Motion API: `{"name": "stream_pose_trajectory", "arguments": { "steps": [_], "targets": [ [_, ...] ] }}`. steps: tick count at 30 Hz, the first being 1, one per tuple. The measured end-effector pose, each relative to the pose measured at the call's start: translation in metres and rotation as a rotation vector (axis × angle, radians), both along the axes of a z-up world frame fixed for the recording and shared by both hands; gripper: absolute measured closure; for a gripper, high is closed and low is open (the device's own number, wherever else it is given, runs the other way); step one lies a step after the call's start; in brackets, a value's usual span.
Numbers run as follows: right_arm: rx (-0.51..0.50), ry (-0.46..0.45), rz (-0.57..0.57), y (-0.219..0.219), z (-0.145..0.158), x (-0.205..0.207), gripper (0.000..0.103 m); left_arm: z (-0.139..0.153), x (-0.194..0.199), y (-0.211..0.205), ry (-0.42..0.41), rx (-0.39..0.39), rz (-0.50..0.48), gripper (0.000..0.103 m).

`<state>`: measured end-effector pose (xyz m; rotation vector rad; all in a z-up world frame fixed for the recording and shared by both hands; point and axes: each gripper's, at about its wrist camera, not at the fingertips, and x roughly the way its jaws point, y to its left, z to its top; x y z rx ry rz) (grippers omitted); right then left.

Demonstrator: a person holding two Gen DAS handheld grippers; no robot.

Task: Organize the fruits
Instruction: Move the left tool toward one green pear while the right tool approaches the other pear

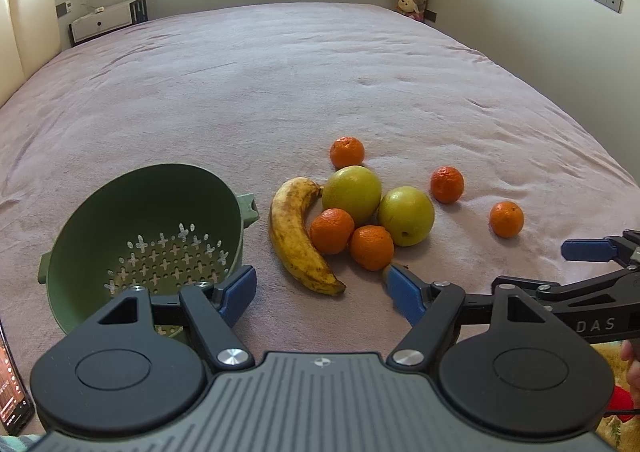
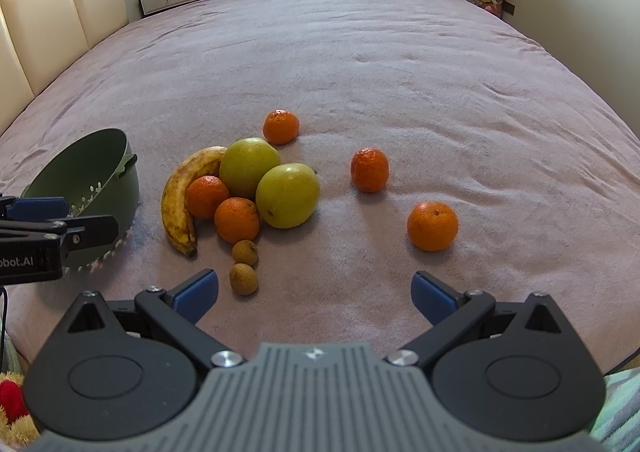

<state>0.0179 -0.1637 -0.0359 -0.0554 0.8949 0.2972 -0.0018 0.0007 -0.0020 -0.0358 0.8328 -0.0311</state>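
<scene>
On the pink bedspread the banana lies lengthwise straight ahead of the left gripper, closer to it than the right gripper, both sets of jaws wide apart and empty, green colander just left.

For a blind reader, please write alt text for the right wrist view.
Open right gripper above a pink bedspread with loose fruit: a banana, two green apples, five mandarins, two small brown fruits. A green colander stands left, empty as far as seen.
</scene>
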Motion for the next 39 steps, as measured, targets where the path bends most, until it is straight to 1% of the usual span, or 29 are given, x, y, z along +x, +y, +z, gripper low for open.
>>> {"name": "stream_pose_trajectory", "arguments": {
  "steps": [1, 3, 4, 6, 8, 10, 12, 13, 15, 19, 20, 22, 24, 29, 34, 39],
  "targets": [
    [-0.002, 0.004, 0.003, 0.001, -0.001, 0.000, 0.004, 0.000, 0.000, -0.001, 0.002, -0.007, -0.007, 0.020],
    [-0.008, 0.020, 0.017, 0.003, -0.004, 0.003, 0.020, 0.000, 0.000, -0.003, 0.010, -0.022, -0.022, 0.024],
    [-0.008, 0.034, 0.025, 0.004, -0.006, 0.003, 0.022, 0.000, 0.001, -0.003, 0.017, -0.031, -0.025, 0.025],
    [-0.013, 0.064, 0.036, 0.006, -0.012, 0.006, 0.023, -0.001, 0.001, -0.003, 0.026, -0.051, -0.034, 0.032],
    [-0.022, 0.076, 0.053, 0.009, -0.015, 0.007, 0.029, -0.003, 0.002, -0.003, 0.032, -0.068, -0.038, 0.034],
    [-0.024, 0.082, 0.073, 0.011, -0.017, 0.007, 0.031, -0.005, 0.003, -0.005, 0.040, -0.082, -0.048, 0.039],
    [-0.022, 0.091, 0.092, 0.014, -0.019, 0.007, 0.035, -0.007, 0.004, -0.005, 0.054, -0.098, -0.054, 0.048],
    [-0.015, 0.099, 0.104, 0.015, -0.020, 0.007, 0.037, -0.009, 0.005, -0.006, 0.065, -0.105, -0.052, 0.049],
    [-0.016, 0.102, 0.126, 0.020, -0.022, 0.008, 0.037, -0.013, 0.007, -0.005, 0.084, -0.121, -0.050, 0.056],
    [-0.037, 0.102, 0.162, 0.029, -0.025, 0.009, 0.046, -0.020, 0.011, -0.005, 0.113, -0.122, -0.042, 0.059],
    [-0.040, 0.104, 0.169, 0.031, -0.027, 0.011, 0.051, -0.021, 0.012, -0.005, 0.119, -0.119, -0.040, 0.060],
    [-0.046, 0.107, 0.173, 0.033, -0.029, 0.013, 0.053, -0.024, 0.014, -0.005, 0.131, -0.118, -0.036, 0.060],
    [-0.054, 0.107, 0.163, 0.034, -0.031, 0.017, 0.059, -0.027, 0.016, -0.005, 0.134, -0.119, -0.037, 0.063],
    [-0.051, 0.104, 0.118, 0.030, -0.032, 0.027, 0.059, -0.029, 0.022, -0.005, 0.099, -0.117, -0.024, 0.071],
    [-0.055, 0.078, 0.089, 0.030, -0.030, 0.038, 0.059, -0.028, 0.030, -0.006, 0.064, -0.119, -0.024, 0.072],
    [-0.040, 0.057, 0.059, 0.028, -0.028, 0.053, 0.059, -0.029, 0.042, -0.010, 0.049, -0.114, -0.043, 0.072]
  ]
}}
